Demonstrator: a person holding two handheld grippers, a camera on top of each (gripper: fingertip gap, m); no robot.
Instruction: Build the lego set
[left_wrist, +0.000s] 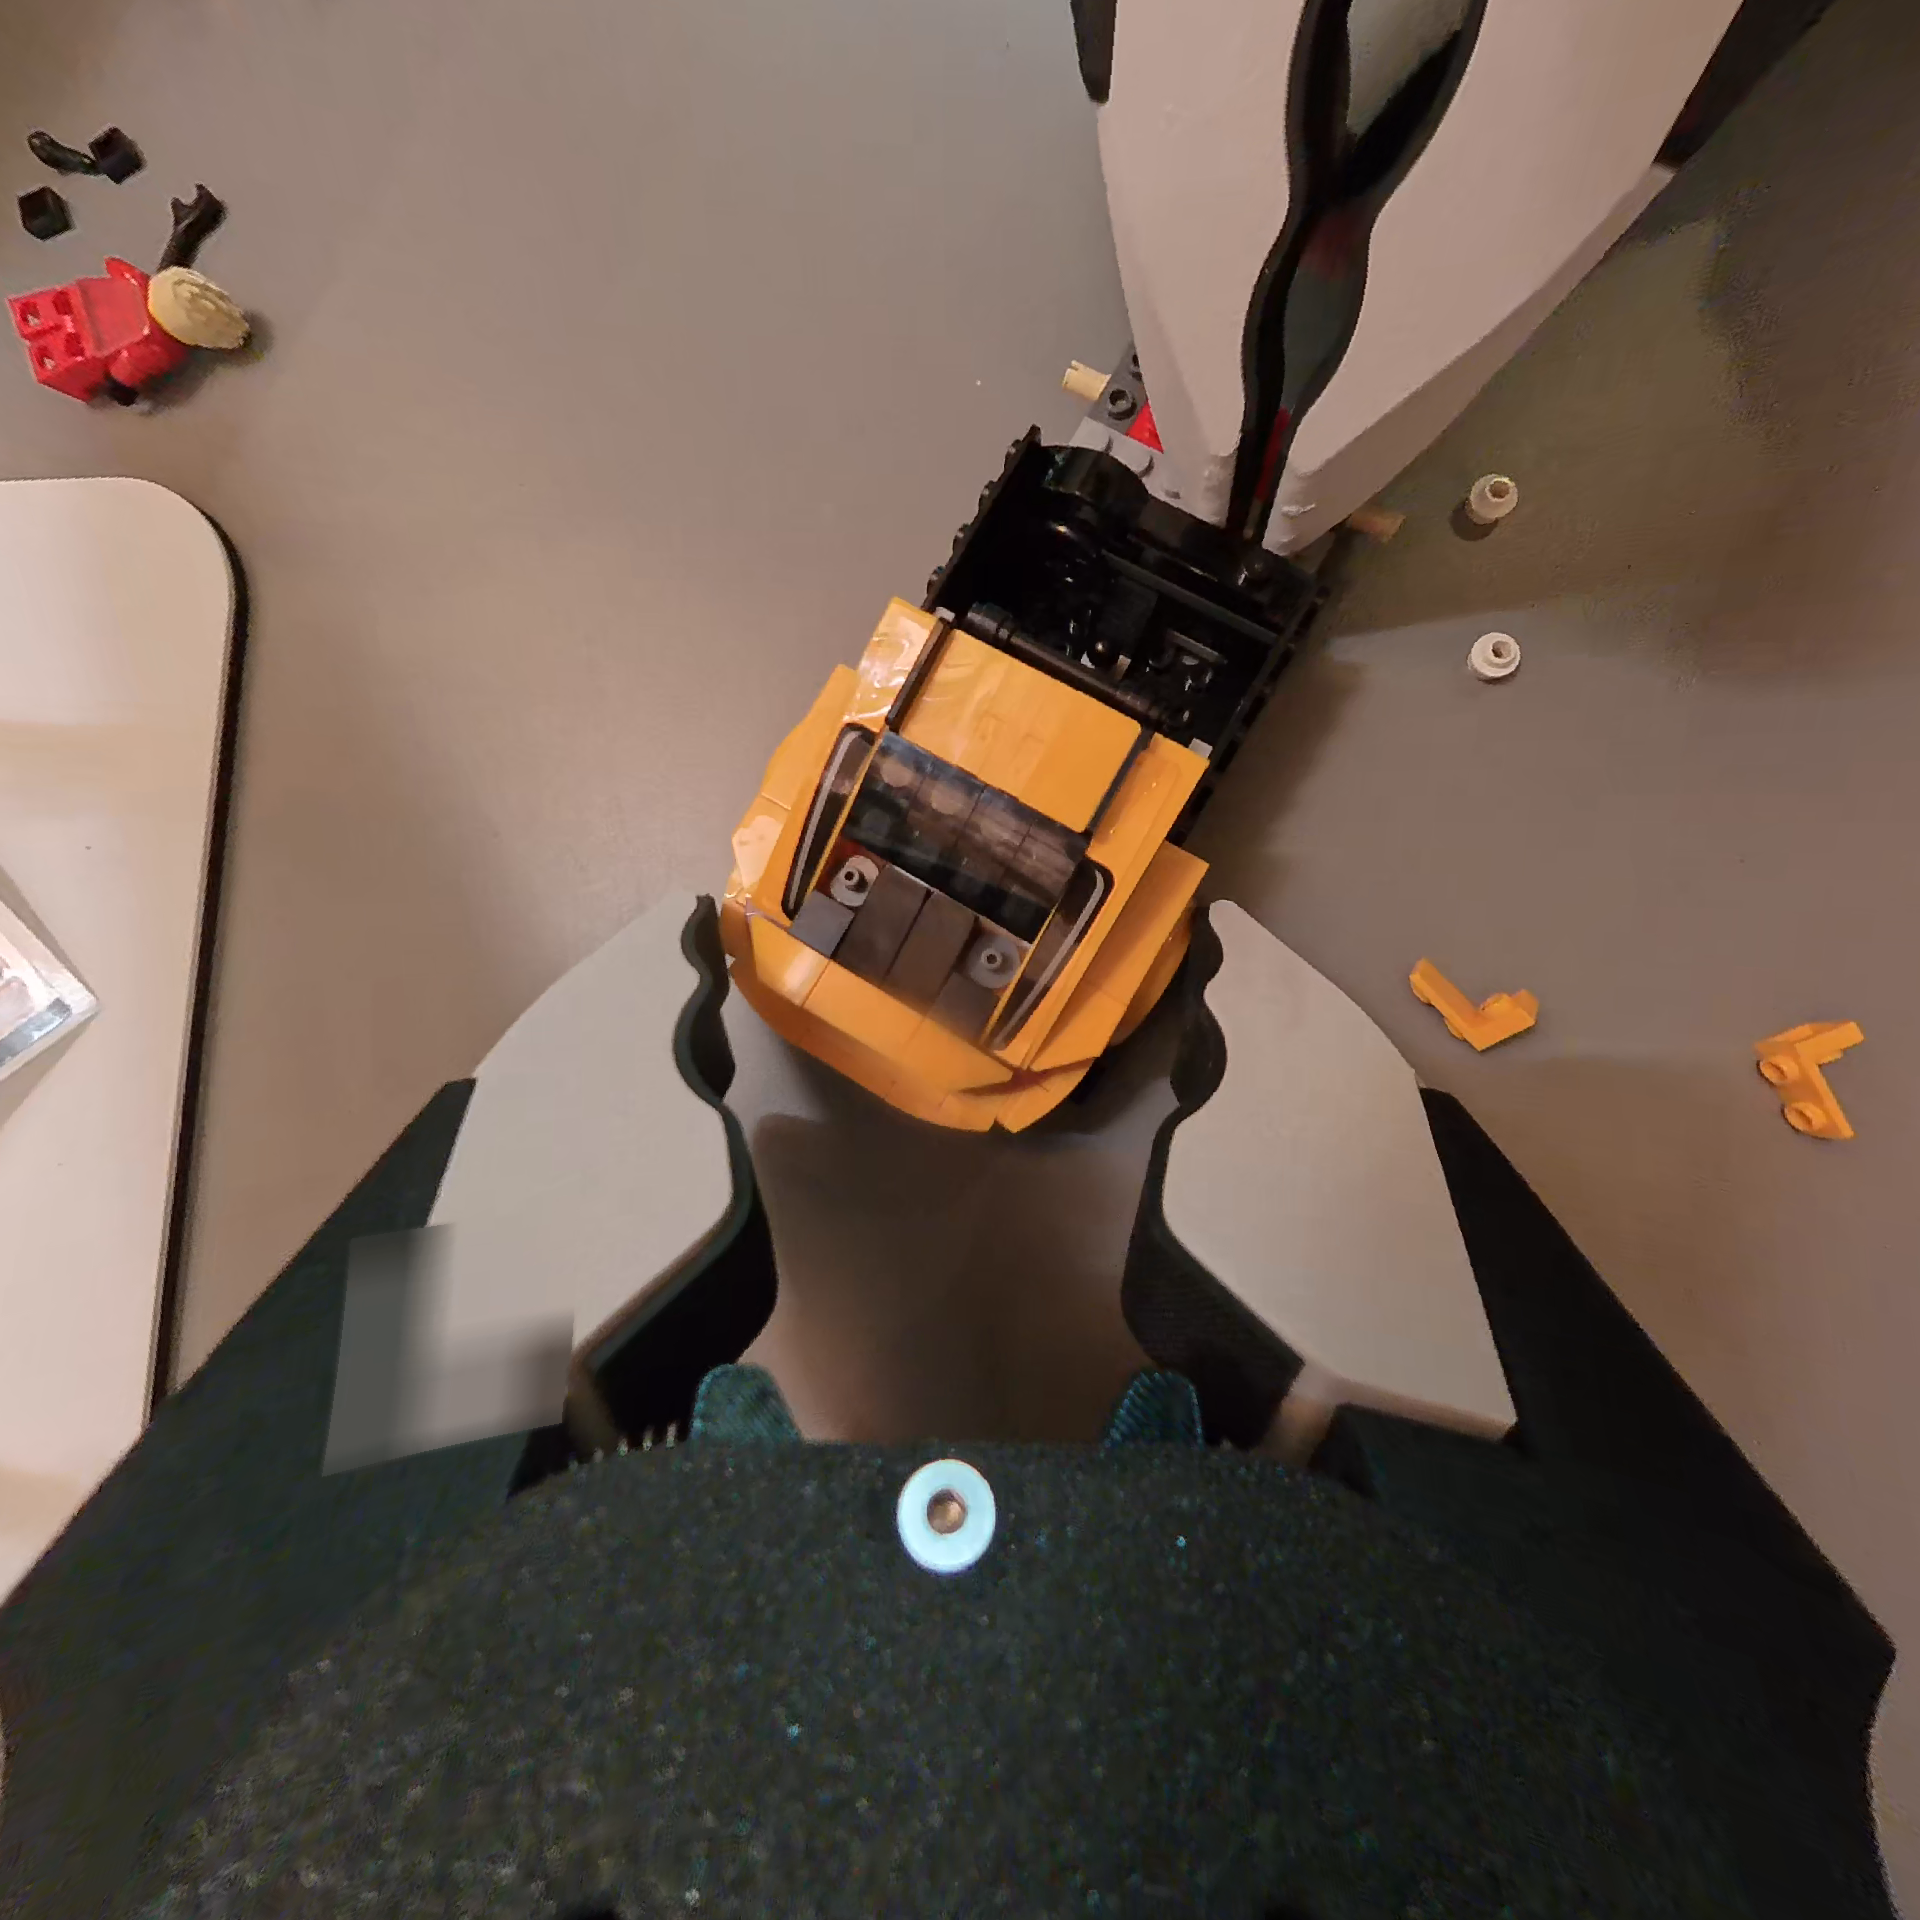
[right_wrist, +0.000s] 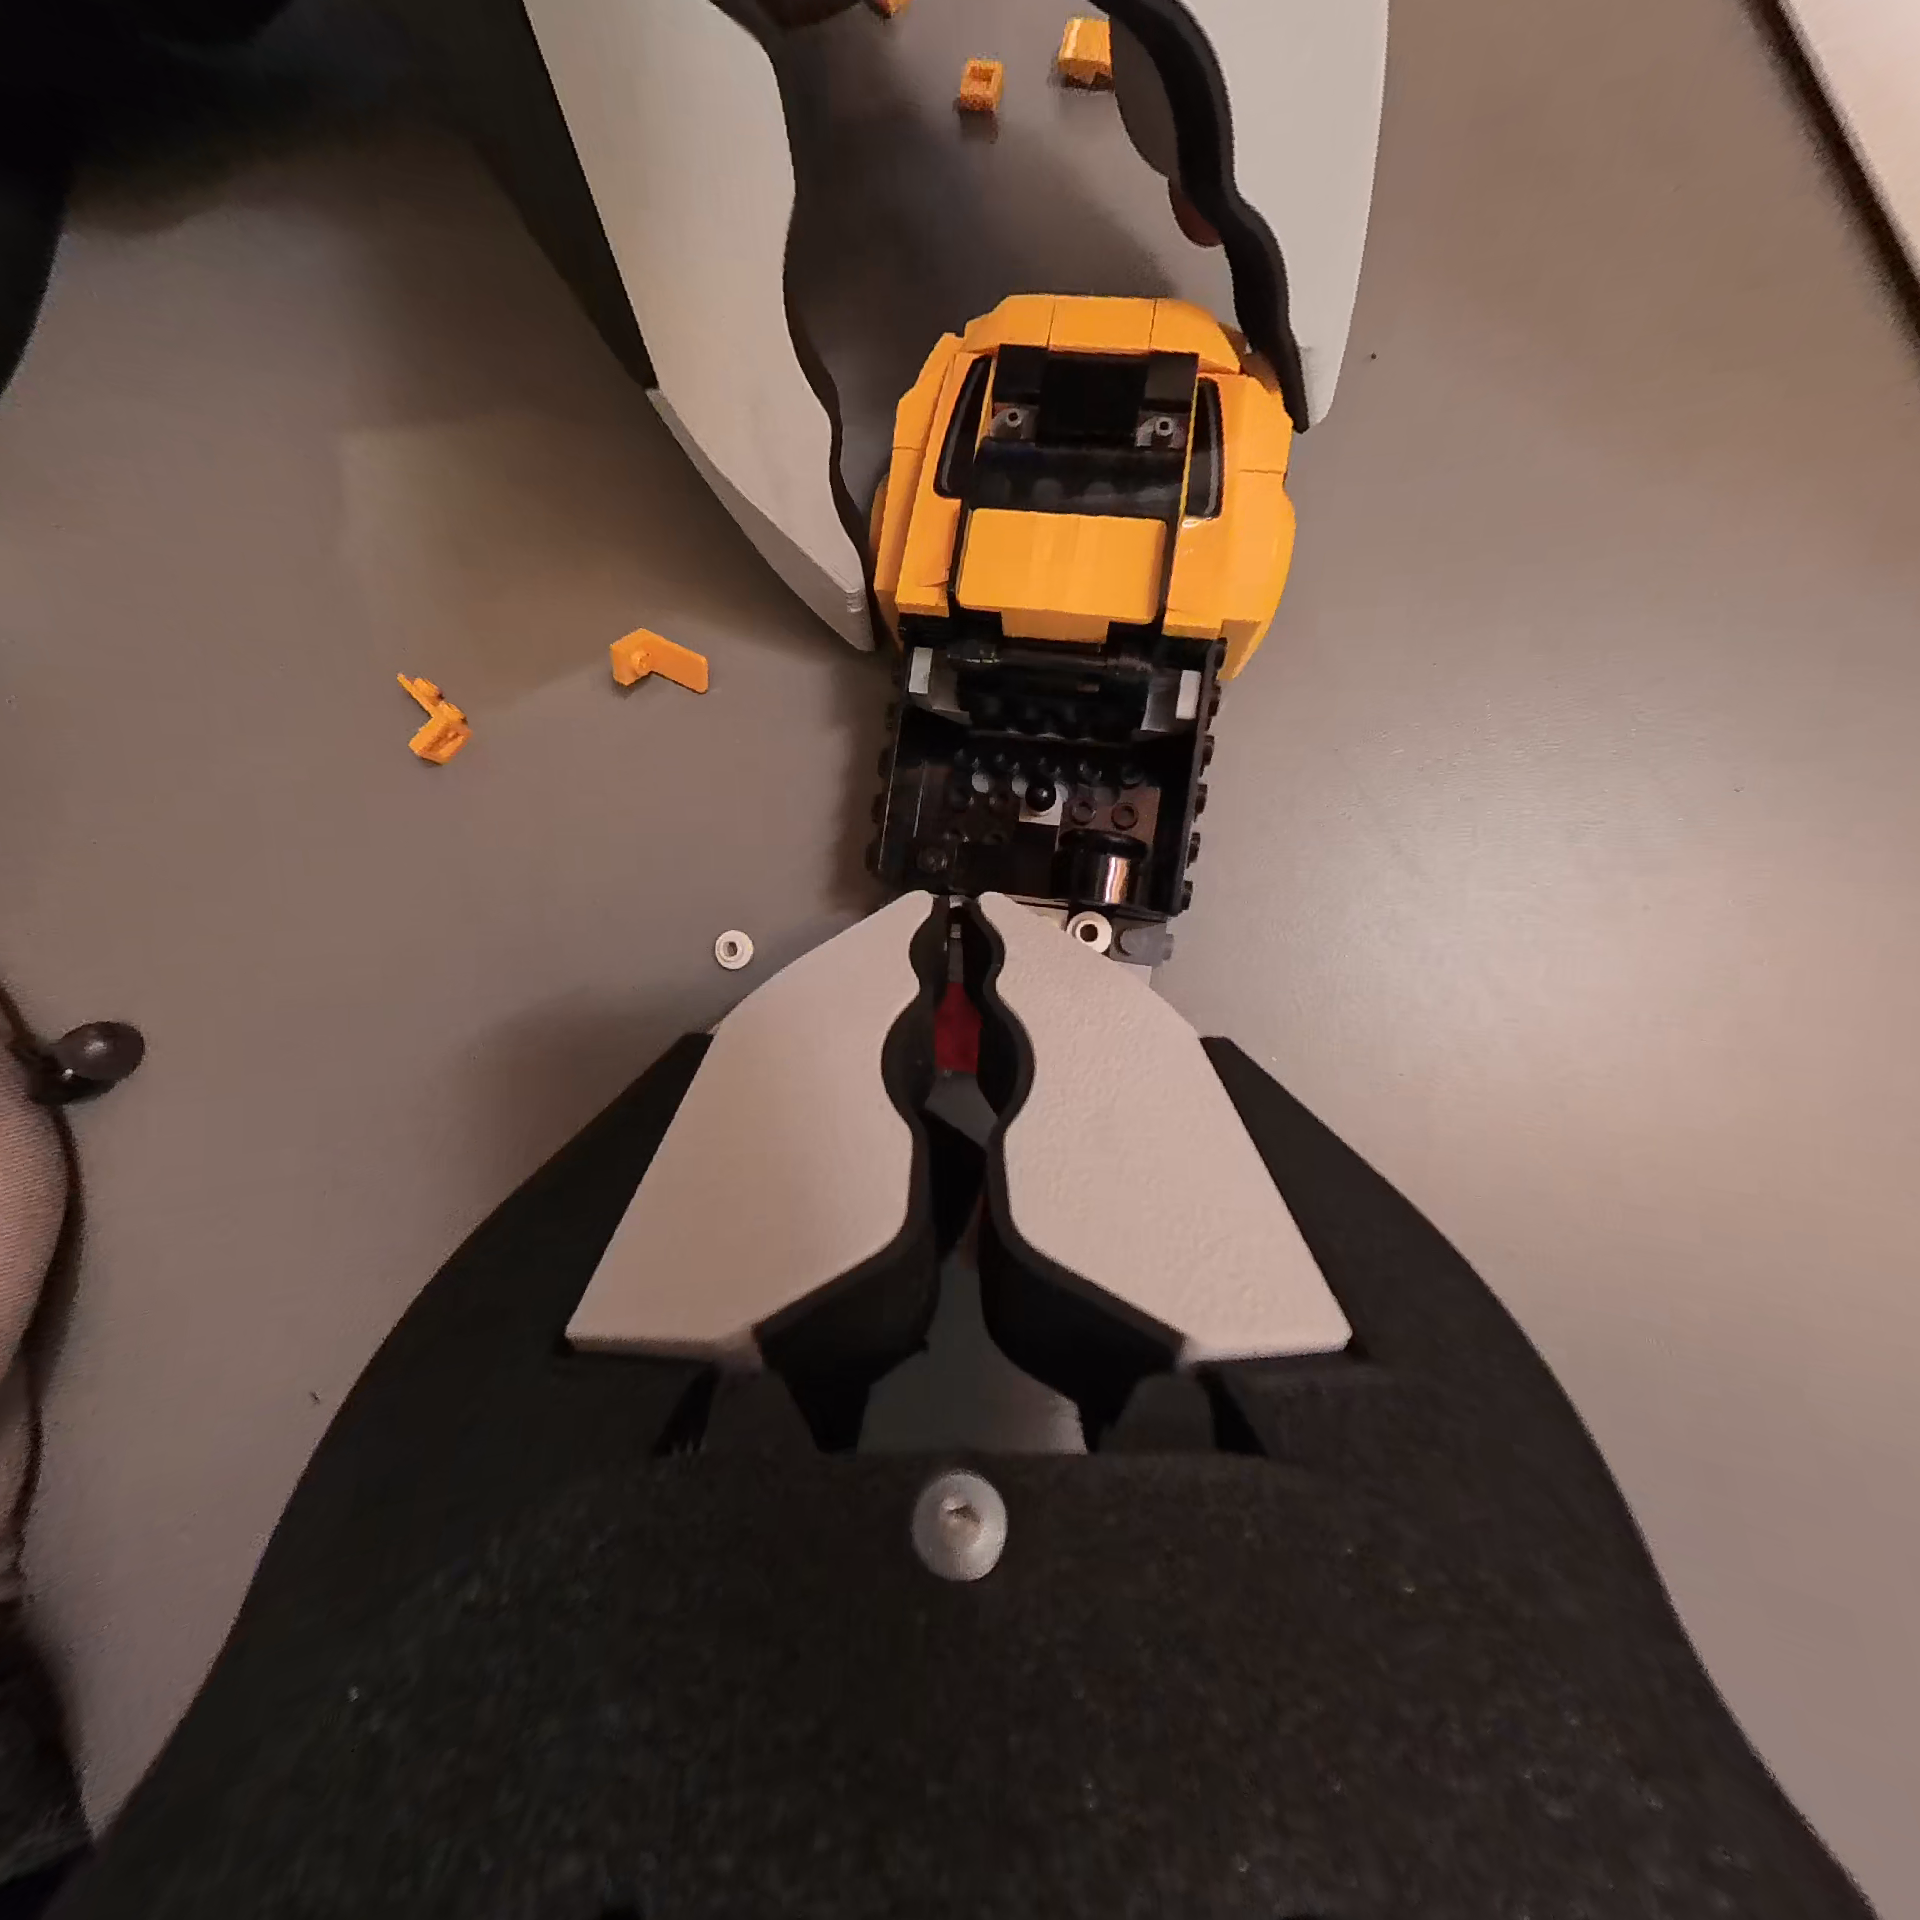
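I've got the toy brick car (left_wrist: 966, 821) lying lengthwise between my two grippers on the grey table (left_wrist: 520, 520), its long axis running straight from one tool to the other. My left gripper (left_wrist: 951, 966) is spread wide around the orange end of the car, one pad (left_wrist: 698, 977) just beside each flank; I can't quite tell whether they press on the bodywork or only stand alongside it. At the opposite end, the open black chassis faces my right gripper (right_wrist: 956, 920), and that one is pinched nearly closed right at the chassis' near edge, with something red (right_wrist: 956, 1023) showing in the slit between its pads; I can't say for sure what it clamps. Loose orange bracket pieces (right_wrist: 657, 662) lie off to the left in the right wrist view, and a small white round stud (right_wrist: 734, 949) sits just beside my right fingertips.
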